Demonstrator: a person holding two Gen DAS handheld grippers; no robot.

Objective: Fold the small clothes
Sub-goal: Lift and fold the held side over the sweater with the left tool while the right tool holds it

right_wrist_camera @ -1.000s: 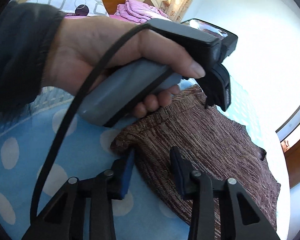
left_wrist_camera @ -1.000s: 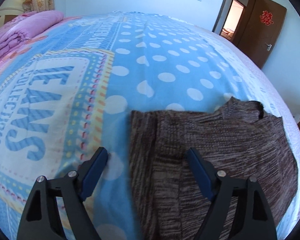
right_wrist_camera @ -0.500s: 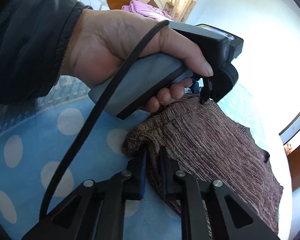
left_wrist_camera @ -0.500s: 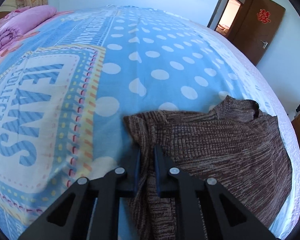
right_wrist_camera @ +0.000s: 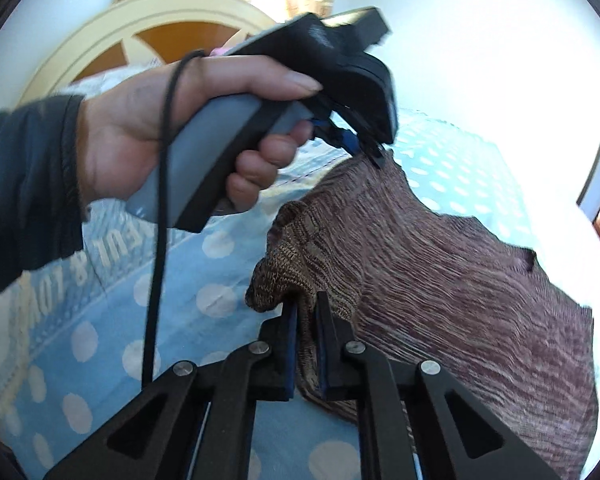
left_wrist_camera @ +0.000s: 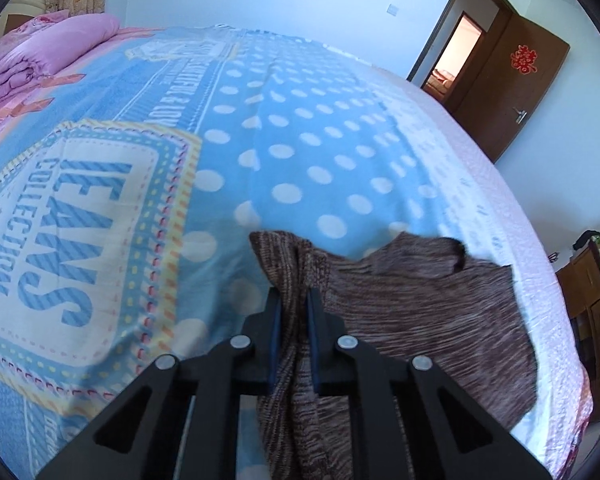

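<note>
While pinched: sweater (left_wrist_camera: pixel 420 312), both claws.

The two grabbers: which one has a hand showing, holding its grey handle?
The left gripper. The right wrist view shows a hand wrapped round its grey handle. The right gripper shows only its black fingers, no hand. Both pinch the brown sweater.

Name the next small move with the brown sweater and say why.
Probably carry the pinched edge across toward the far side and lay it down as the fold. Both the left gripper and right gripper are shut on the brown sweater, its edge raised off the bedsheet.
</note>
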